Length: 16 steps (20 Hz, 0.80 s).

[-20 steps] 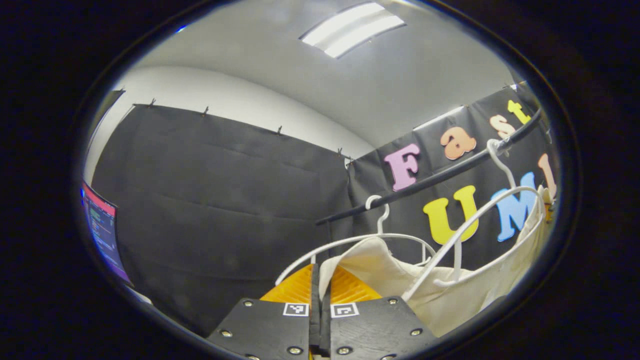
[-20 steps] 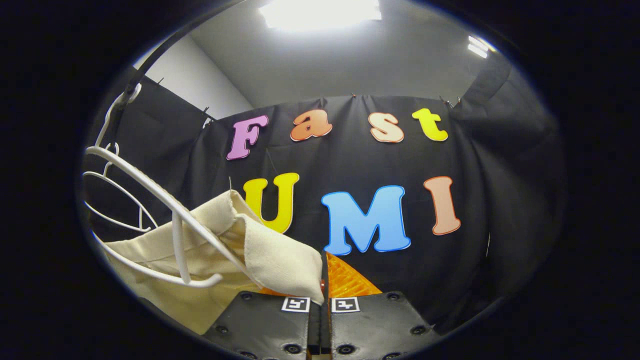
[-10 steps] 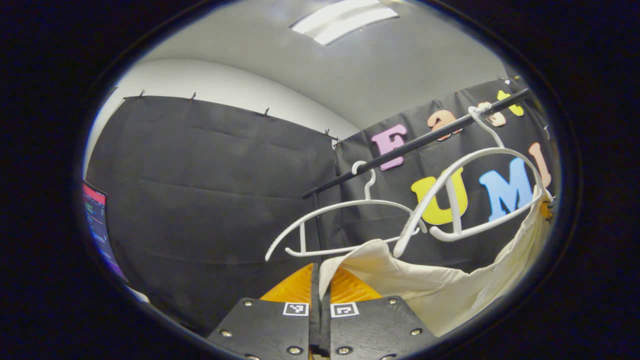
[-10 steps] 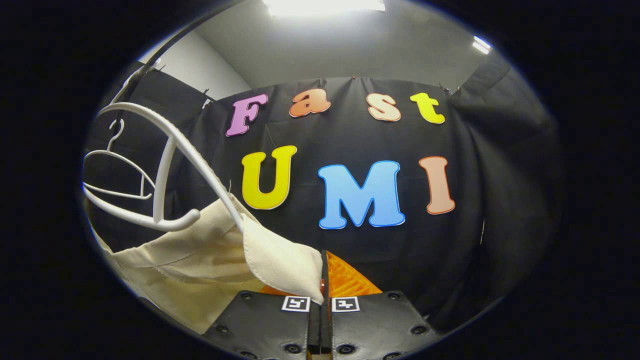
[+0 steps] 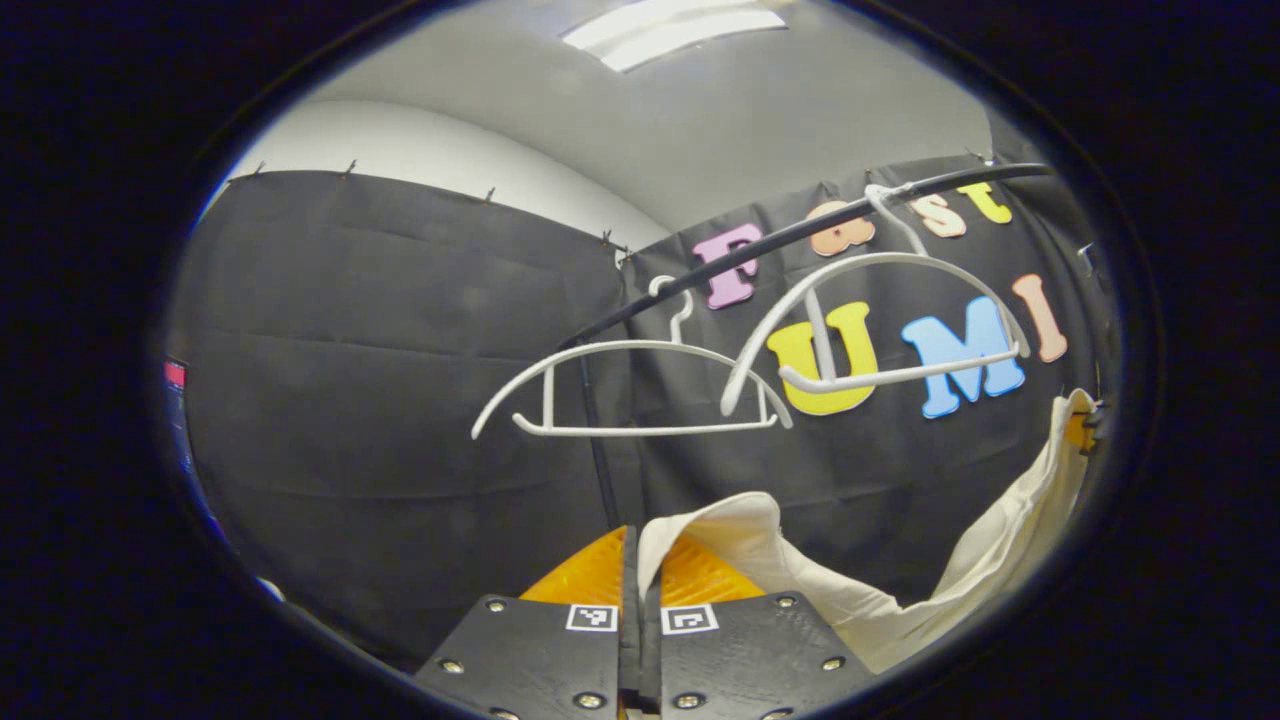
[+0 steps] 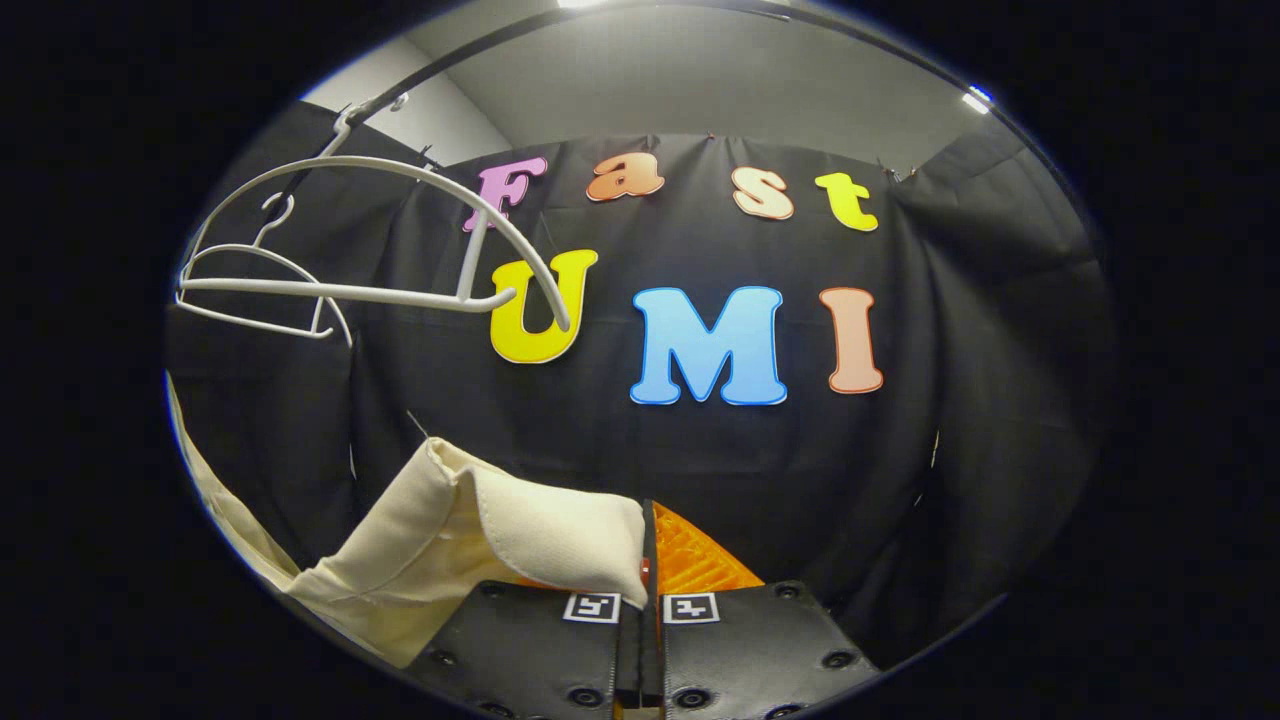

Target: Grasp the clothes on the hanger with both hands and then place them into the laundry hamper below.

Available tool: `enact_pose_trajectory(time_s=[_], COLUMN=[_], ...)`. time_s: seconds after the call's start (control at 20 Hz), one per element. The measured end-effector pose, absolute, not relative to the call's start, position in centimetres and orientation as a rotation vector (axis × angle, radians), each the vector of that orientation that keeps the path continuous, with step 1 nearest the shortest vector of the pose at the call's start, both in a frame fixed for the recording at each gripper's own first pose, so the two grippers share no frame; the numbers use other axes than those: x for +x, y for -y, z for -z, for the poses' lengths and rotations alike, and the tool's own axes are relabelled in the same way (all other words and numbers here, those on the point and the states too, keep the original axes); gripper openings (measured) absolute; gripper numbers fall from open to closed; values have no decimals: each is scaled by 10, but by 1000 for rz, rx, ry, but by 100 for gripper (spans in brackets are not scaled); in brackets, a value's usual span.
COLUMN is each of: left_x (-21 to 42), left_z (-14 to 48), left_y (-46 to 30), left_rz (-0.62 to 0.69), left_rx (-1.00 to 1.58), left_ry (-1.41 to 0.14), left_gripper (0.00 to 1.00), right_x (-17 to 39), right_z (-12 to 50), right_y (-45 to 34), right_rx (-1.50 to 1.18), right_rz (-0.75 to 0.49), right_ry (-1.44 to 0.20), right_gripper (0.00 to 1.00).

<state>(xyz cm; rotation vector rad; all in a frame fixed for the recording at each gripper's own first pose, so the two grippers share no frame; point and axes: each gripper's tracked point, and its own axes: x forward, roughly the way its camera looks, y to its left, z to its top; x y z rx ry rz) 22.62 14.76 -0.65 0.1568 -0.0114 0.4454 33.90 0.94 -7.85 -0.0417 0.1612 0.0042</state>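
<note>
Both tongs, left (image 5: 640,560) and right (image 6: 648,560), clamp the cream cloth (image 6: 520,530), clear of the hangers (image 5: 630,385). Thin corner grips could slip, dropping it beside the hamper.

The clothes (image 5: 930,590) are a single cream-coloured piece of plain woven cloth with a stitched hem. It is off the hangers and hangs below them, stretched in a slack sag between two held corners. In the left gripper view one corner is folded over and pinched at the lower middle, and the cloth runs down and then climbs to the far right edge. In the right gripper view (image 6: 470,540) the other corner is folded into a thick flap. The two white plastic hangers (image 5: 640,385) hang bare on a dark rail (image 5: 790,235), side by side.
</note>
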Motion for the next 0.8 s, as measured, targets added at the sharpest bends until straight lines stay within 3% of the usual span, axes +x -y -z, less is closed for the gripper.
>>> enact_pose_trajectory(time_s=[0.8], left_x=[205], left_z=[5], left_y=[-38], left_rz=[-106], left_rx=[2], left_ry=[31], left_gripper=[1], right_x=[204], right_z=[62], right_y=[-129], right_rx=[14], right_rz=[-251], right_ry=[-192], right_gripper=[2])
